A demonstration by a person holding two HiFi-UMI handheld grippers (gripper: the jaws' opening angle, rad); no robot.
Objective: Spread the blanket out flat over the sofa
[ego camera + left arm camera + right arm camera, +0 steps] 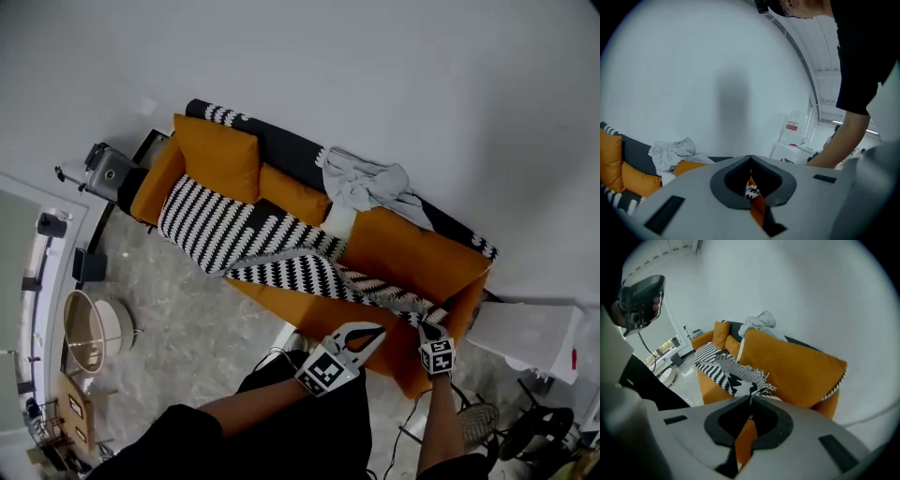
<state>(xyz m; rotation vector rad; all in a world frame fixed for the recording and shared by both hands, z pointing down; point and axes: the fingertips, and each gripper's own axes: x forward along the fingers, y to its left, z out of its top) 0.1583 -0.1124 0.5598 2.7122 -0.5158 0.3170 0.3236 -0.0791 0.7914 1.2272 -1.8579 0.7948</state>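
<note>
A person stands at one end of an orange sofa (pixel 412 246) set against a white wall (pixel 375 75), a gripper in each hand. The right gripper (pixel 428 326) is clamped on the fringed edge of the black-and-white zigzag blanket (pixel 253 239); in its own view the jaws meet with the fringe caught at their tips. The blanket lies mostly bunched over the far half of the seat, just below an orange cushion (pixel 216 155), with part of it hanging over the front edge toward the floor (pixel 187 300). From there a narrow, twisted strip runs along the seat to the near end, where the right gripper holds it. The near half of the seat and the back behind it lie mostly bare and orange. The left gripper (pixel 375 332) hangs just beside the right one, over the sofa's front corner and apart from the blanket; its jaws are closed tip to tip with nothing between them. A crumpled grey cloth (pixel 366 187) sits on top of the sofa's back near the middle, and a dark throw (pixel 291 145) with zigzag trim runs along the back behind it.
</note>
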